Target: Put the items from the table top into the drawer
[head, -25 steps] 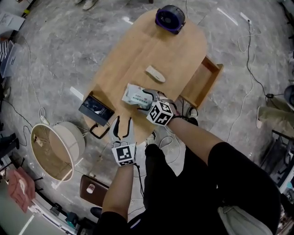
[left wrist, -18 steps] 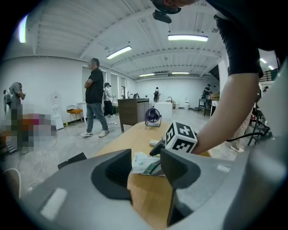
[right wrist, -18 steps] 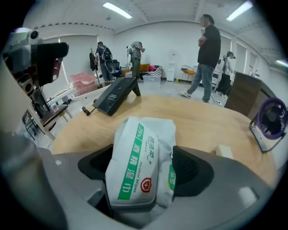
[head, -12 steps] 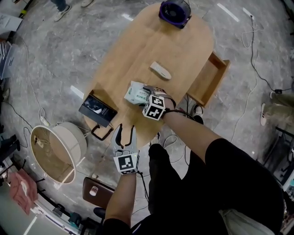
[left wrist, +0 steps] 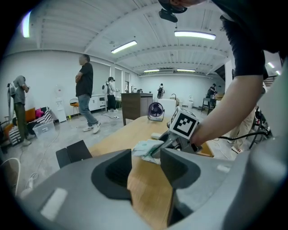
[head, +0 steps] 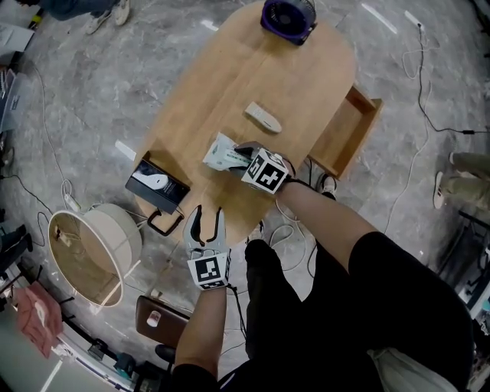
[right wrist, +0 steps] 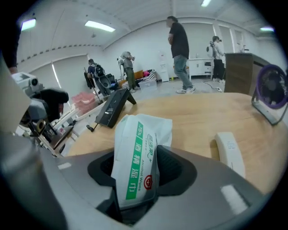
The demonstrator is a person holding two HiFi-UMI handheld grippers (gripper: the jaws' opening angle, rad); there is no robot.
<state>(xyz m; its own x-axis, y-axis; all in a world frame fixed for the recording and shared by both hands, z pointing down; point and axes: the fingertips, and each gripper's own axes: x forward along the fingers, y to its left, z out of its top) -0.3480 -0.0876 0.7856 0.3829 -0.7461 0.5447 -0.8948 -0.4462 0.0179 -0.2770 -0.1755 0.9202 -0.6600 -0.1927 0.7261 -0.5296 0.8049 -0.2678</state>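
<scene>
Early stage. Gripping wipes (right wrist: 137,148) on desk (head: 253,76) with right claw (right wrist: 135,167), jaws just closing on pack. Keeping left claw (left wrist: 146,167) open, empty. Nothing visible in drawer (head: 348,126); white bar (head: 262,118), fan (head: 287,15) left.

right gripper (head: 242,152) closing jaws on pack (head: 220,152); left gripper (head: 205,215) jaws apart

Beige tub (head: 119,233), standing person (left wrist: 85,87)

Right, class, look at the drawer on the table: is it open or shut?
Open. The drawer is pulled out from the side of the table, and the head view looks straight down into its bare wooden inside.
</scene>
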